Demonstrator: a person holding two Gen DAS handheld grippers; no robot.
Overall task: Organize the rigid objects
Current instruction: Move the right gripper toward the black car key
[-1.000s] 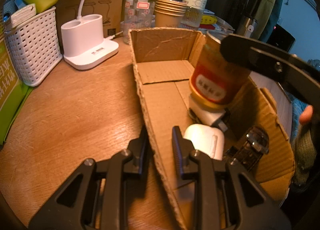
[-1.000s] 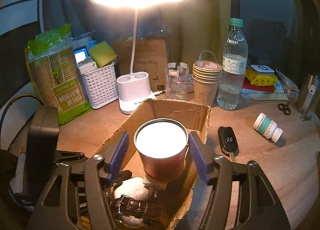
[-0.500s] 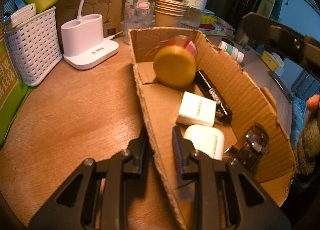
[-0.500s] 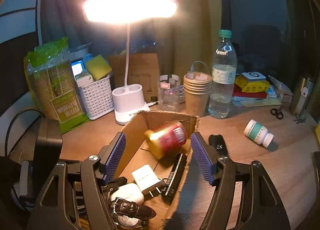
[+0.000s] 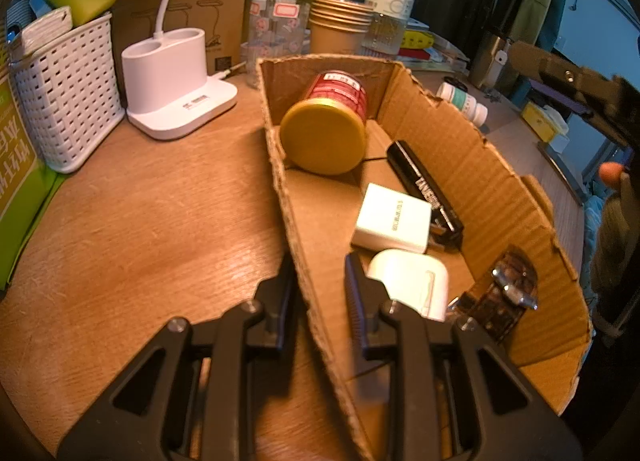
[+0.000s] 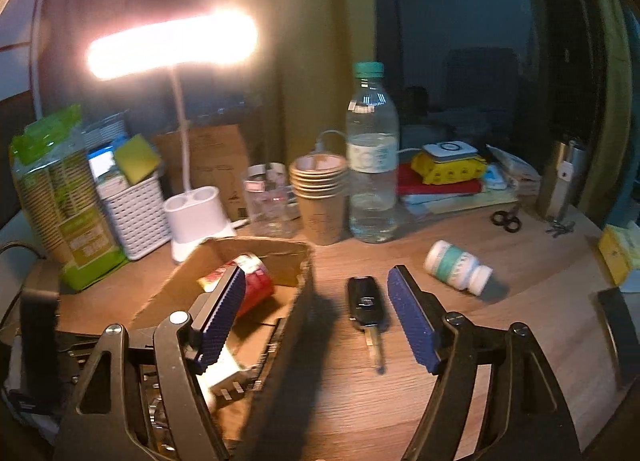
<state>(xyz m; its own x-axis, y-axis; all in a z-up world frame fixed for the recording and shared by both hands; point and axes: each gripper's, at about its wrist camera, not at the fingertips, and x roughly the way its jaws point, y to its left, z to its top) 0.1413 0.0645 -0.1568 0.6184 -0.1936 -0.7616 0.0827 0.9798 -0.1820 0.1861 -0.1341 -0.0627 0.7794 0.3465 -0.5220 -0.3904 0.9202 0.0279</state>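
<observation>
Released a second ago, the can [image 5: 326, 123] lies on its side in the box [image 5: 472, 165] whose wall the left hand-held gripper [image 5: 318, 281] pinches, while the right hand-held gripper [image 6: 320, 317], spread and empty above the car key [image 6: 366, 301], may clip that wall if lowered carelessly.

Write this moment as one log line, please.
left claw: shut on box wall | right claw: open, empty | can: lying in box | car key: on table

A lit desk lamp [image 6: 172, 45], white basket [image 5: 66, 89], stacked paper cups [image 6: 318, 197] and water bottle [image 6: 372, 157] stood on the wooden surface [image 5: 140, 221].
</observation>
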